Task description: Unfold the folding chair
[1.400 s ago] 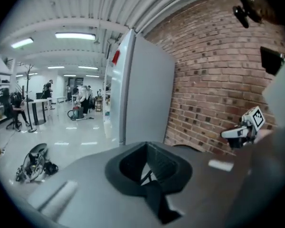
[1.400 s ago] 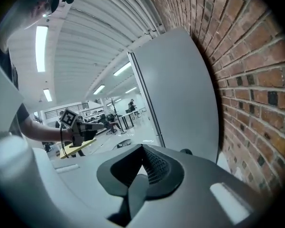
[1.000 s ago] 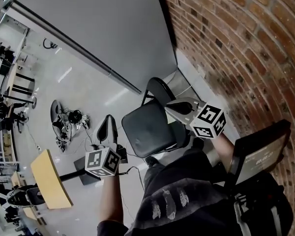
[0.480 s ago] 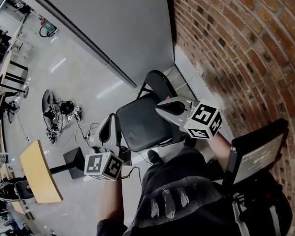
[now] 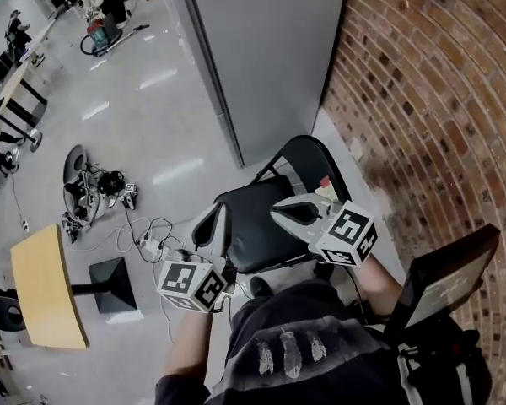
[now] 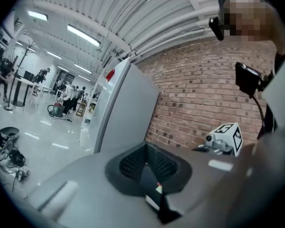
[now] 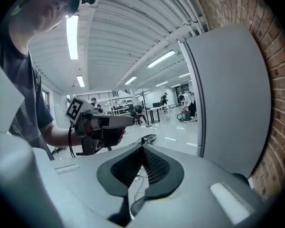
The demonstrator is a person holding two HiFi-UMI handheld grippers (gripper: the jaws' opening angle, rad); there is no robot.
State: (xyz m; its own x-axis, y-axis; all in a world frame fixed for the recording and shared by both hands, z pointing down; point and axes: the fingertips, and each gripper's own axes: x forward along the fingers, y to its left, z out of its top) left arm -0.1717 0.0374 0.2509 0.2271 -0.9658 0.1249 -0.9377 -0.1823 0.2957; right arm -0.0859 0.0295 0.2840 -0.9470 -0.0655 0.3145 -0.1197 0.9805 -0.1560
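Observation:
The black folding chair stands unfolded on the floor, its seat flat and its backrest toward the brick wall. In the head view my left gripper hangs by the seat's left edge, jaws shut and empty. My right gripper is over the right part of the seat, also shut with nothing held. Whether either one touches the chair I cannot tell. In the left gripper view the shut left gripper faces the right gripper. The right gripper view shows the shut right gripper and, beyond it, the left gripper.
A brick wall runs along the right and a grey partition stands behind the chair. On the floor to the left are cables, a black stand base and a wooden tabletop. A dark screen hangs by my right side.
Both grippers have moved in over the chair seat, the left one coming from the floor side to the seat's left edge. The head view has swung, and the chair stays unfolded.

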